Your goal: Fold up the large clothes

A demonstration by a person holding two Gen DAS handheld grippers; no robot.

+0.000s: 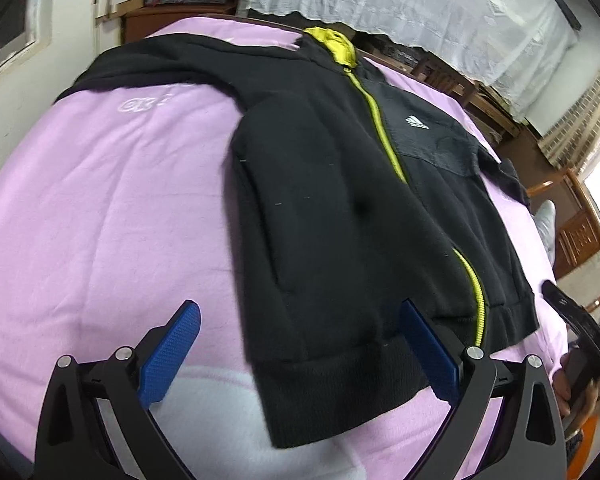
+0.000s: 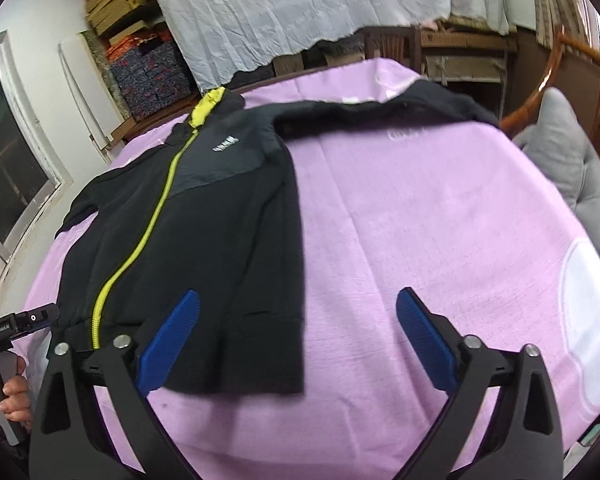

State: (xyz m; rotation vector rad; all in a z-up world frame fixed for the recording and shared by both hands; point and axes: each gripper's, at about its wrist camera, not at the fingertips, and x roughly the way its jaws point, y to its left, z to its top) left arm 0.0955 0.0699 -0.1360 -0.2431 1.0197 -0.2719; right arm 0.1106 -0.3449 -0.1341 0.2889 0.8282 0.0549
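Note:
A black zip jacket (image 1: 324, 216) with a yellow-green zipper and collar lies flat, front up, on a pink blanket (image 1: 100, 208), sleeves spread to both sides. My left gripper (image 1: 300, 320) hangs open above the jacket's bottom hem on its left half, blue pads wide apart, nothing between them. In the right wrist view the same jacket (image 2: 204, 232) fills the left half. My right gripper (image 2: 298, 312) is open over the hem's right corner, its left pad above the black cloth and its right pad above the pink blanket (image 2: 440, 220).
A white lace cloth (image 1: 420, 4) covers furniture behind the bed. Stacked patterned boxes (image 2: 148, 76) stand at the back left. A wooden chair (image 2: 560, 72) with a grey cushion (image 2: 568, 168) sits to the right. A person's hand (image 2: 16, 396) holds the other gripper's handle.

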